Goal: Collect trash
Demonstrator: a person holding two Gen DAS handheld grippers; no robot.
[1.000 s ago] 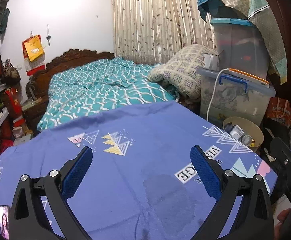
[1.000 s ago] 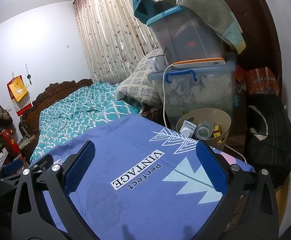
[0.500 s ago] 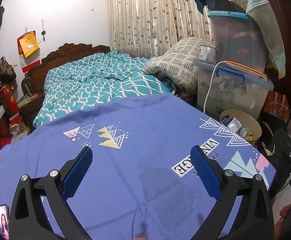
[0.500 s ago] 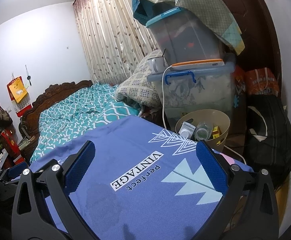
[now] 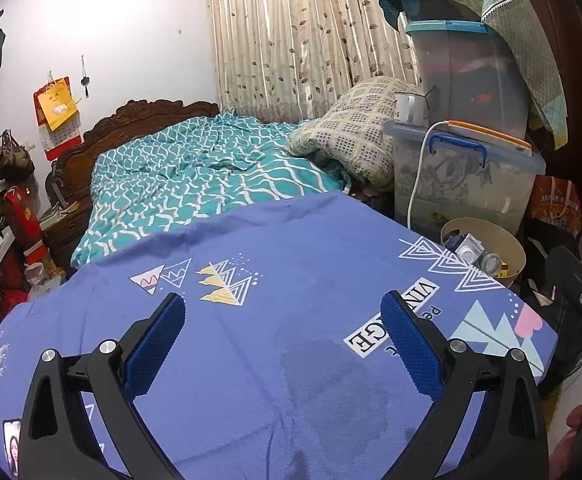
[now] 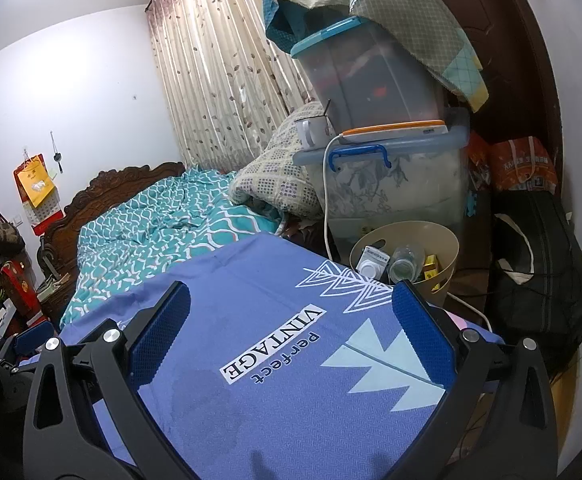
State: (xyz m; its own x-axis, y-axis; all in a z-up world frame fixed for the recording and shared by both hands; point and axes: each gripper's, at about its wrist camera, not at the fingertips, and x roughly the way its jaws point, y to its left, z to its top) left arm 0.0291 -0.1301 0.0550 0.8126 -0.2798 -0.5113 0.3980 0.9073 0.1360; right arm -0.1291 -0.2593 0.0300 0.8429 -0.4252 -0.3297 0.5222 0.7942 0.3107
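Both claws hung spread and empty over a blue patterned tabletop (image 5: 275, 248): the left claw (image 5: 283, 344) at lower centre of its view, the right claw (image 6: 291, 328) likewise. A beige bin (image 6: 447, 248) holding bottles and small boxes (image 6: 371, 260) stood right of centre, just beyond the tabletop's far right corner, below stacked plastic storage tubs (image 6: 395, 184). A dark damp patch (image 5: 331, 376) marked the cloth.

Both wrist views face across the blue cloth (image 5: 275, 264), sharing the bin (image 6: 449, 240).

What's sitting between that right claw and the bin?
Only bare blue printed cloth between the open right gripper and the beige trash bin, per the right wrist view.
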